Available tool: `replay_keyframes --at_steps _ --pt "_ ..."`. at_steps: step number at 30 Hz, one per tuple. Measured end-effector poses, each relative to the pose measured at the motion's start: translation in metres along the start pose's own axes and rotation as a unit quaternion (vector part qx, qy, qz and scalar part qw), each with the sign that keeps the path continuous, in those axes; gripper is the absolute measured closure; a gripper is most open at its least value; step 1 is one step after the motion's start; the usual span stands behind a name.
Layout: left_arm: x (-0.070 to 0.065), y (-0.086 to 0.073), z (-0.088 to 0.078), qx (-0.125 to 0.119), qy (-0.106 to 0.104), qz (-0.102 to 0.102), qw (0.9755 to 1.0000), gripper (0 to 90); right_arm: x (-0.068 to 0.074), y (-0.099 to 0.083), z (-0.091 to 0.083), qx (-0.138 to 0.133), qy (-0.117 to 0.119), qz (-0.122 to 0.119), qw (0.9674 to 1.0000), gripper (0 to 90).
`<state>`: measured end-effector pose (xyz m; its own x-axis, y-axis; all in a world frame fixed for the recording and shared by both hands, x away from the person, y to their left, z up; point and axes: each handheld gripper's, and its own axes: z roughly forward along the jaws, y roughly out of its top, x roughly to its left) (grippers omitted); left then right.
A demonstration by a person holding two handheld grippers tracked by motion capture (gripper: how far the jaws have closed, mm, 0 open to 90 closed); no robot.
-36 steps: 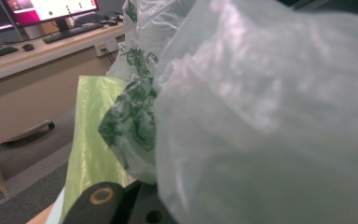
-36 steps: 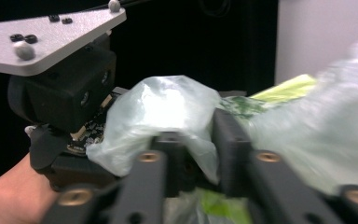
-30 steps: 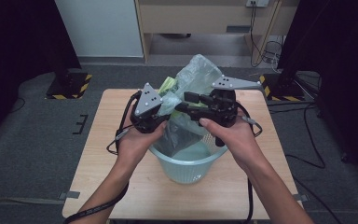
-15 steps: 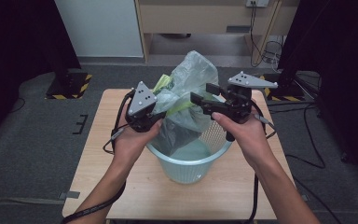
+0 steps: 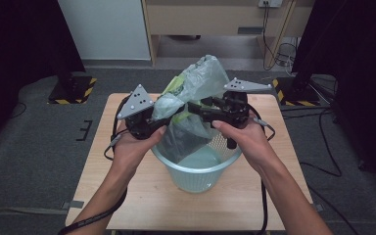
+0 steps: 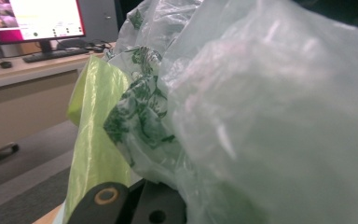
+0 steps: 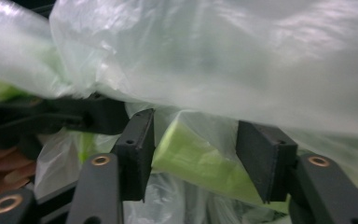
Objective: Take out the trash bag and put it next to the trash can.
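Bag (image 5: pixel 198 90): thin, translucent plastic with green print and a yellow-green fold, held bunched in the air above the bin (image 5: pixel 196 169); its lower part hangs down into the bin's mouth. The bin is a pale perforated basket standing mid-counter (image 5: pixel 127 196), toward the near side.

Left claw (image 5: pixel 162 117): closed on the bag's left edge. In the left gripper view the film (image 6: pixel 242 116) bunches right over the jaw roots.

Right claw (image 5: pixel 196 108): jaws have just been closing but stand apart. In the right gripper view the two pads (image 7: pixel 137 149) flank the yellow-green fold (image 7: pixel 196 156), which lies between them with a gap showing at each side; not clamped yet. Left claw visible beyond, at left (image 7: pixel 51 119).

Step in hand, as judged: securing a second hold on the bag's rim so the mouth can be spread over the bin.

Next move calls for: closing the right claw on a single layer of the rim, not the whole wad, then drawing the two claws apart and down around the bin's edge. Risk: slippery film sliding out of the grip.
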<state>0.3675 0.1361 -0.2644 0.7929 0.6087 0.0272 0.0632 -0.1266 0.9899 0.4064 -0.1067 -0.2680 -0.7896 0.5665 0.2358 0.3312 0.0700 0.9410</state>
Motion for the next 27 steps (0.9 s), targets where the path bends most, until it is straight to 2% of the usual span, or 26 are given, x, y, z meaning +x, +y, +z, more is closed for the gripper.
replay_keyframes --at_steps 3,8,10,14,19,21,27 --pt "0.000 -0.001 0.001 -0.005 -0.016 -0.012 0.9998 86.0 0.001 -0.002 0.004 0.007 0.014 -0.009 0.9998 56.6" --pt "-0.001 -0.004 0.002 0.000 -0.031 -0.013 0.9994 85.9 0.000 -0.005 0.007 0.016 0.047 -0.024 0.9985 80.4" --pt "-0.002 -0.005 0.002 0.003 -0.033 -0.010 0.9994 85.6 -0.001 -0.005 0.007 0.013 0.050 -0.028 0.9983 86.7" --pt "-0.004 -0.005 0.003 0.017 -0.024 0.006 0.9995 81.6 0.000 -0.002 0.006 0.001 0.050 -0.031 0.9983 89.2" --pt "-0.009 -0.006 0.007 0.034 0.003 0.024 0.9991 70.1 0.004 0.004 0.005 -0.006 0.051 -0.031 0.9982 89.4" --pt "-0.010 -0.006 0.009 0.044 0.011 0.024 0.9987 65.3 0.004 0.006 0.004 -0.008 0.053 -0.029 0.9981 89.3" --pt "-0.008 -0.011 0.015 0.053 0.022 0.021 0.9982 62.6 0.012 0.009 0.004 -0.011 0.065 -0.032 0.9973 89.3"
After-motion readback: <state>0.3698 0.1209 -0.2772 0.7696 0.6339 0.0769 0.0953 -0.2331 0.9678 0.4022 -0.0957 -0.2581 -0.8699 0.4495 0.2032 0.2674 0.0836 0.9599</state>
